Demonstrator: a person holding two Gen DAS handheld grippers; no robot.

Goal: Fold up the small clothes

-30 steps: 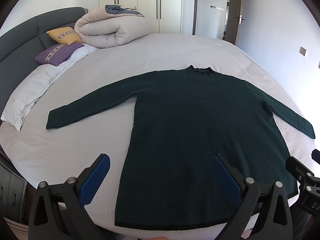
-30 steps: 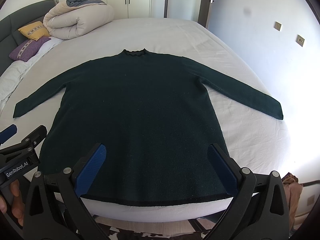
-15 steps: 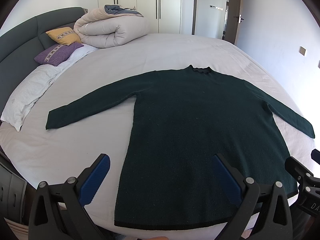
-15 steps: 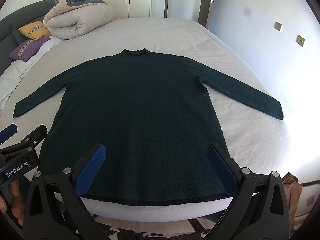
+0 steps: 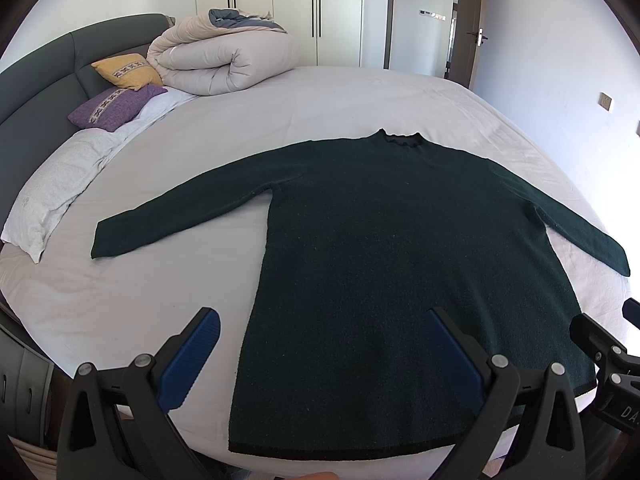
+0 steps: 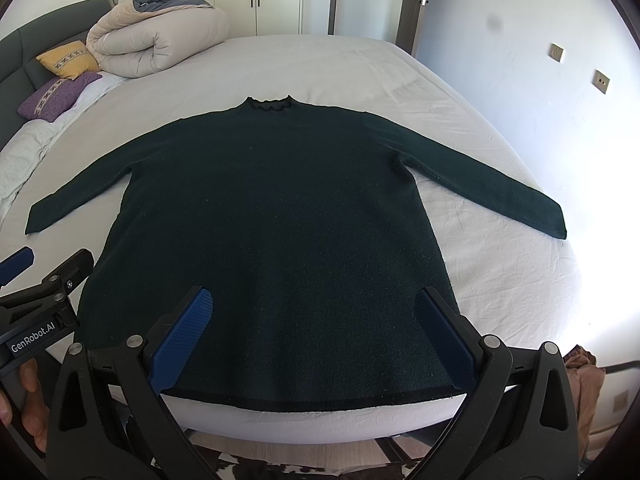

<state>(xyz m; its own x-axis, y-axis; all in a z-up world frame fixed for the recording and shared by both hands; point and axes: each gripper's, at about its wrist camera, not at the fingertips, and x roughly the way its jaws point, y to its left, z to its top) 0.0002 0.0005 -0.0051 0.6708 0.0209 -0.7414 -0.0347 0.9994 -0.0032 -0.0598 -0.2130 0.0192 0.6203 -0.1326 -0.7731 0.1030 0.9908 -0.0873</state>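
The left gripper [image 5: 320,354] hangs released near the hem's corner at seven o'clock, and the right gripper [image 6: 316,328] hangs released over the hem at six, likely staged for a first fold. The dark green sweater [image 6: 272,216] lies flat mid-bed [image 6: 328,68], sleeves toward nine and three, collar at twelve.

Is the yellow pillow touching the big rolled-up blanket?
Touching. In the left wrist view the yellow pillow leans right against the rolled beige duvet, no gap showing between them.
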